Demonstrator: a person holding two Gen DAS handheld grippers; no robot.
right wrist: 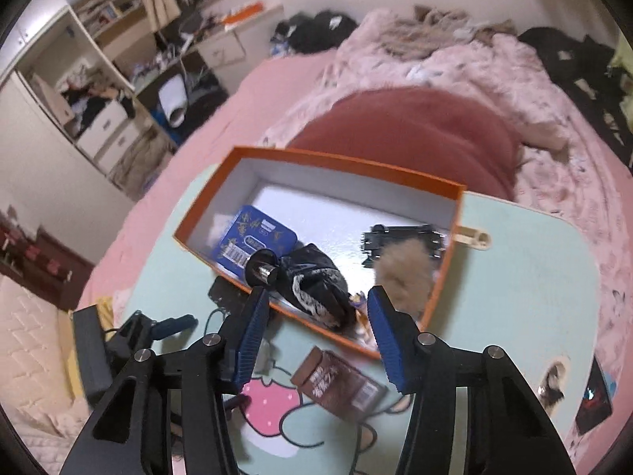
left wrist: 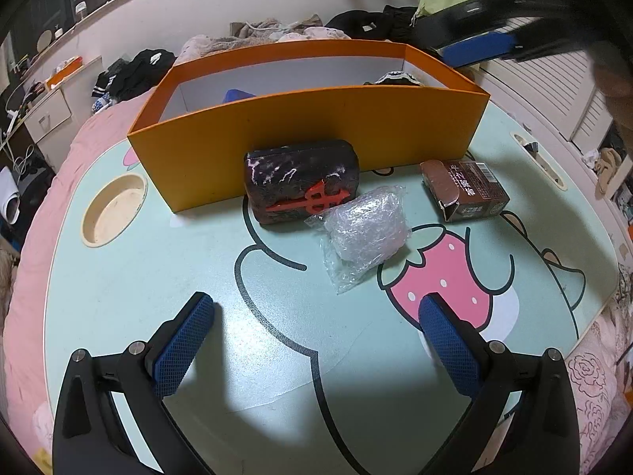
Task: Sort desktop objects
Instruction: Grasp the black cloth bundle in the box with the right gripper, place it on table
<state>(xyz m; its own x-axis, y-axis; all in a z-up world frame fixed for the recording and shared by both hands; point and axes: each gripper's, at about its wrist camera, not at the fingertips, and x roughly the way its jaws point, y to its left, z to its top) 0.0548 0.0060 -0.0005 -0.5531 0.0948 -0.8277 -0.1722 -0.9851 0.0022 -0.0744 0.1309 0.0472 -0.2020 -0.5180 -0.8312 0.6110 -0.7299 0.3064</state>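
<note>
1. A mint-green counter (left wrist: 158, 277) with a strawberry drawing sits on a pink bed (right wrist: 166, 166). An orange box (left wrist: 308, 126) stands on the counter at the far side.
2. Three things lie on the counter in front of the box: a dark pouch with a red mark (left wrist: 302, 180) touching the box's front wall, a crinkly clear plastic bag (left wrist: 364, 229) just beside the pouch, and a brown carton (left wrist: 463, 192) off to the right, apart from the others.
3. A round cup hollow (left wrist: 112, 209) is sunk into the counter on the left. Dark clothes (left wrist: 138, 71) are piled on the bed behind the box.
4. The left view looks at the box's tall front wall, so it shows almost nothing inside. The right view looks down into the box and shows a blue card pack (right wrist: 257, 237), a black cloth bundle (right wrist: 316, 289), a small black toy car (right wrist: 403, 237) and a fluffy tan ball (right wrist: 403, 273).
5. The left tool (left wrist: 316, 316) is spread wide above the near part of the counter. It holds nothing and touches nothing.
6. The right tool (right wrist: 316, 312) hangs over the box's near edge. It is open, with nothing between its blue pads (right wrist: 387, 332). The cloth bundle lies below the gap.
7. In the left view the right tool shows only as a blur in the top right corner.
</note>
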